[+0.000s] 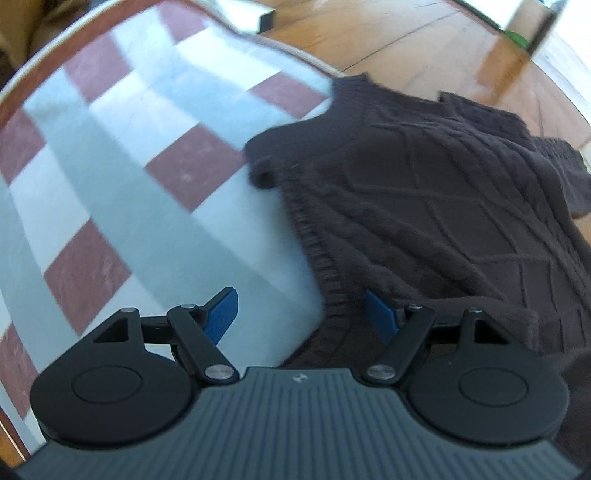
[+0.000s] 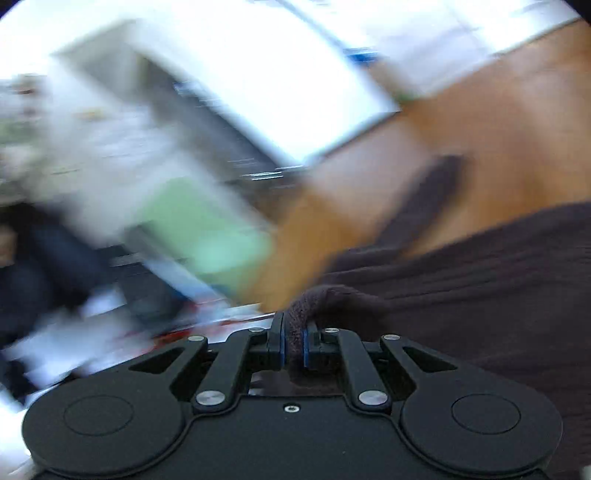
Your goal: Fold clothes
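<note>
— While the left gripper (image 1: 303, 314) is hovering at the near edge, what are its jaws doing?

— They are standing wide apart, blue pads (image 1: 221, 314) showing, and nothing is being pinched between them. The ribbed hem of the dark brown cable-knit sweater (image 1: 443, 206) is lying just between and beyond the fingers, on the right.

— And where is the sweater lying?

— It is spreading from the near right toward the far right over the checked tablecloth (image 1: 110, 166), red-brown and pale squares, with its far part hanging past the cloth's edge. Beyond that the wooden floor (image 1: 388, 33) is showing.

— What is the right gripper (image 2: 293, 343) doing?

— Its jaws are pressing together on a bunched fold of the same sweater (image 2: 480, 288), which is stretching away to the right. Farther off, everything is smearing with motion; orange-brown wood (image 2: 480, 129) is showing at the far right, and the rest I cannot tell.
</note>
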Action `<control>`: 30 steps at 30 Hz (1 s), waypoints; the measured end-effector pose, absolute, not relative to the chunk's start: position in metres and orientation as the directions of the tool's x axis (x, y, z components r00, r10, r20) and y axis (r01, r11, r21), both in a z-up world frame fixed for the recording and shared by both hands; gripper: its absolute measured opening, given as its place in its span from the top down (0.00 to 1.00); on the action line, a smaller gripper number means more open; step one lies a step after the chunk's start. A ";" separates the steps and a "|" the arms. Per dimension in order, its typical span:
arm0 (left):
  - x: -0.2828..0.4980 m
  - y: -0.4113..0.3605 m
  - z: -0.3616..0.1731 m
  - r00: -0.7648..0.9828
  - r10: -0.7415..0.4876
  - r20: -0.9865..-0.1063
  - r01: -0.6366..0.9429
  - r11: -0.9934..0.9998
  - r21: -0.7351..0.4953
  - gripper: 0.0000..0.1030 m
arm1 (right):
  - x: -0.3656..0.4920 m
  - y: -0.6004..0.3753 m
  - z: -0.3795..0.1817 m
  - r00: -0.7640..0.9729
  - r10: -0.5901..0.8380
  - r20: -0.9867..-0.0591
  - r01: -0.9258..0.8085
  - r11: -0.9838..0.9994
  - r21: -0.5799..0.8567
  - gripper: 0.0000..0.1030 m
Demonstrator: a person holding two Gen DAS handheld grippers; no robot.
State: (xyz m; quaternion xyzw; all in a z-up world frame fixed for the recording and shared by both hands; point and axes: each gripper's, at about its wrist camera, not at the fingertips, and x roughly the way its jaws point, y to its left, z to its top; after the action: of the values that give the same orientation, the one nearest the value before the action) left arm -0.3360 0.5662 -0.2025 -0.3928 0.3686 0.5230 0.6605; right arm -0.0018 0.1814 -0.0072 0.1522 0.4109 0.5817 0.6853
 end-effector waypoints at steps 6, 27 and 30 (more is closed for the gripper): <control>-0.311 0.541 -0.179 0.291 0.434 -0.853 -0.933 0.325 -0.154 0.25 | 0.012 0.209 -0.050 0.164 0.782 -0.601 -0.694 0.524 0.493 0.89; -0.326 0.542 -0.208 0.340 0.328 -0.882 -0.939 0.164 -0.301 0.93 | -0.008 0.179 -0.102 0.242 0.732 -0.637 -0.527 0.651 0.547 0.94; -0.328 0.544 -0.190 0.361 0.404 -0.840 -0.932 0.184 -0.312 0.94 | -0.013 0.171 -0.087 0.227 0.792 -0.567 -0.534 0.588 0.607 0.94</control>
State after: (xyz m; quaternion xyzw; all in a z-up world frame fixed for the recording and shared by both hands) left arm -0.3284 0.5442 -0.1905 -0.4285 0.3082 0.4736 0.7051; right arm -0.0128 0.1710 -0.0868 0.1435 0.4487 0.4305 0.7699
